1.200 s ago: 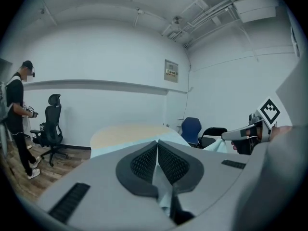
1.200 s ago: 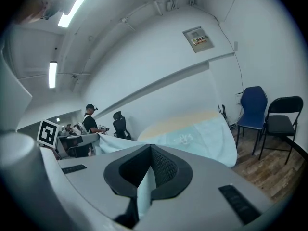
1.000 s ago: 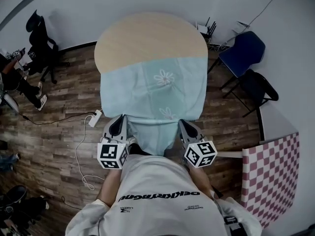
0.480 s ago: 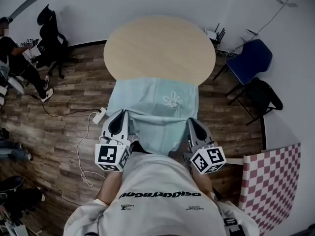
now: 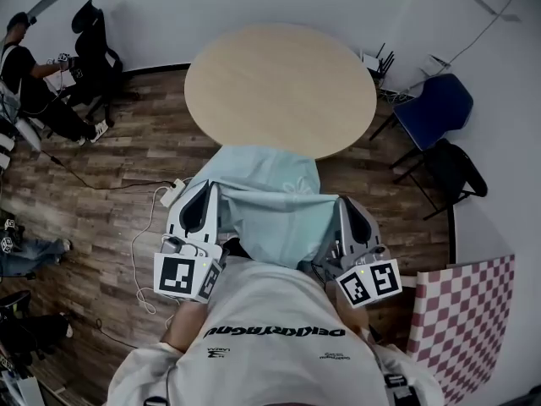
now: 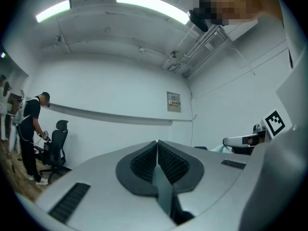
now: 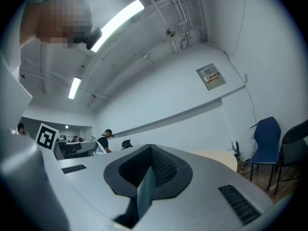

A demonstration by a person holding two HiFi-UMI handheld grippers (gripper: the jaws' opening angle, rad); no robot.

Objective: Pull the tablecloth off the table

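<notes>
The pale blue tablecloth (image 5: pixel 266 197) with a white flower print hangs between my two grippers, clear of the round wooden table (image 5: pixel 279 83), whose top is bare. My left gripper (image 5: pixel 201 200) is shut on the cloth's left corner; a thin fold of cloth (image 6: pixel 161 184) shows pinched between its pads. My right gripper (image 5: pixel 348 212) is shut on the right corner, with a strip of cloth (image 7: pixel 144 189) clamped in its jaws. Both grippers point upward close to the person's chest.
A blue chair (image 5: pixel 435 104) and a black chair (image 5: pixel 448 172) stand right of the table. A red-checked cloth (image 5: pixel 461 311) lies at lower right. A power strip and white cable (image 5: pixel 165 197) lie on the wood floor. A person (image 5: pixel 25 83) stands by an office chair at far left.
The cloth has slid fully off the table toward me, baring the whole tabletop. Both grippers drew back and apart with it.
</notes>
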